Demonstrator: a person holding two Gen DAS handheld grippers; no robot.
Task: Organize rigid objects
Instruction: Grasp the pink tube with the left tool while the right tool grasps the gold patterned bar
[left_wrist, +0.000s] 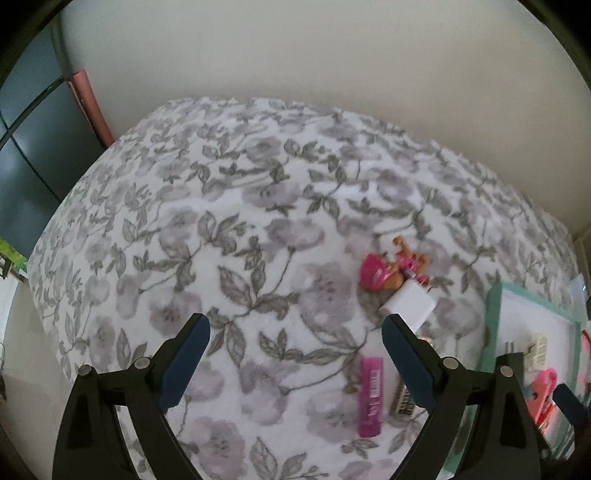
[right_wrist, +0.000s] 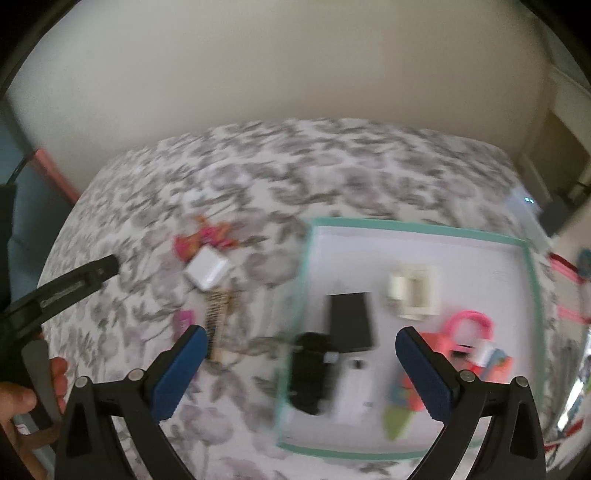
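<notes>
Both grippers spread wide and empty above a floral bedspread (left_wrist: 258, 206).

Bedspread, grey flowers on white, fills both views. On it at the right, a shallow teal-rimmed tray (right_wrist: 417, 226) with a white floor; inside, blurred: a black adapter (right_wrist: 351, 317), a black oblong item (right_wrist: 310, 373), a cream plug (right_wrist: 415, 291), a pink ring (right_wrist: 467, 325). Loose on the cloth left of the tray: white charger block (left_wrist: 410, 302), pink toy figure (left_wrist: 388, 271) touching it, magenta tube (left_wrist: 371, 397), small comb (right_wrist: 218, 317). Left gripper (left_wrist: 295, 365) fully parted over bare cloth, nothing between its fingers. Right gripper (right_wrist: 301, 373) likewise parted, hanging over the tray's near left edge, gripping nothing.
</notes>
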